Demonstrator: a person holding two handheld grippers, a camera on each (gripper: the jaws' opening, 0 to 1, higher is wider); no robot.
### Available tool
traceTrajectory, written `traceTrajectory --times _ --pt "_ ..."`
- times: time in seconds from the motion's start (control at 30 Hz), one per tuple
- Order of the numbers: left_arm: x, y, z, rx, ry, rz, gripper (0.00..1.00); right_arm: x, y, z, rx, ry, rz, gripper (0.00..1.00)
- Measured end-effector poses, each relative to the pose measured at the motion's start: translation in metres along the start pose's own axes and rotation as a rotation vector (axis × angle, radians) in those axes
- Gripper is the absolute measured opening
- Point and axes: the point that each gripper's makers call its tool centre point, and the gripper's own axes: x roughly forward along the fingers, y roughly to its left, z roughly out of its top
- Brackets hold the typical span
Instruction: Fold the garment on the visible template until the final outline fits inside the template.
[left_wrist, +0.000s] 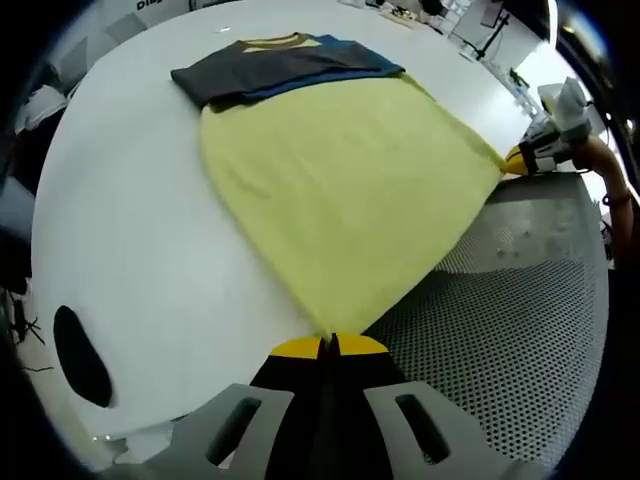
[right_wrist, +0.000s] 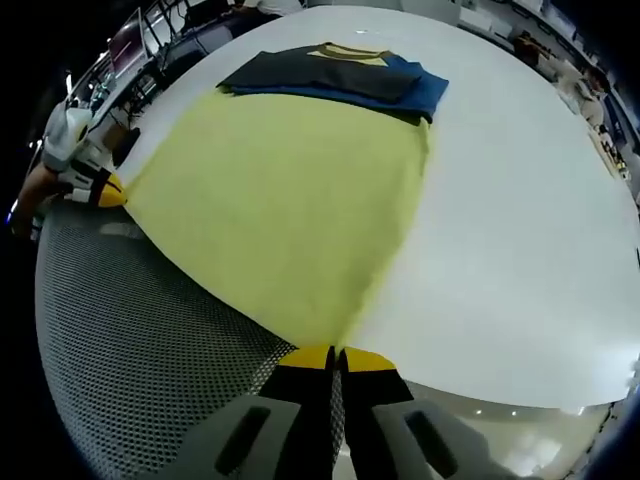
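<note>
Two tools pinch the yellow garment (left_wrist: 340, 190)
We grip its corners with left tool (left_wrist: 331, 347) and right tool (right_wrist: 333, 357); uneven pulling could skew it.

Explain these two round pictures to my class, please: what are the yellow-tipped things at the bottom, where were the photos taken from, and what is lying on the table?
A person holds a two-jaw gripper in each hand, and a fisheye camera rides on each one, looking forward along its jaws. So each picture is taken from one tool. In the left gripper view, the left gripper rises from the bottom, its yellow-tipped jaws closed on a corner of a yellow garment. In the right gripper view, the right gripper pinches the other near corner of the garment. Each tool also appears at the side of the other's picture.

The garment lies spread over a white table, its near edge over a grey perforated mat. Beyond it sits a pile of folded dark grey and blue clothes, with a yellow collar showing.
</note>
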Motion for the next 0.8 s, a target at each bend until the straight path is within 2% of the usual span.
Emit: traceTrajectory --times 0.2,0.23,0.5,0.8 --pt "-0.014 0.001 0.015 -0.003 -0.048 0.003 0.03 -0.012 0.0 0.01 -0.001 -0.033 0.002 0.0" --pt "-0.019 0.004 0.023 -0.016 -0.076 0.015 0.03 -0.017 -0.002 0.016 0.001 -0.054 0.003 0.0" --pt "-0.031 0.01 0.041 -0.031 -0.138 0.026 0.03 -0.038 -0.008 0.037 0.019 -0.138 -0.004 0.0" --pt "-0.049 0.027 0.074 -0.079 -0.237 0.063 0.03 -0.055 -0.018 0.066 0.017 -0.211 -0.031 0.0"
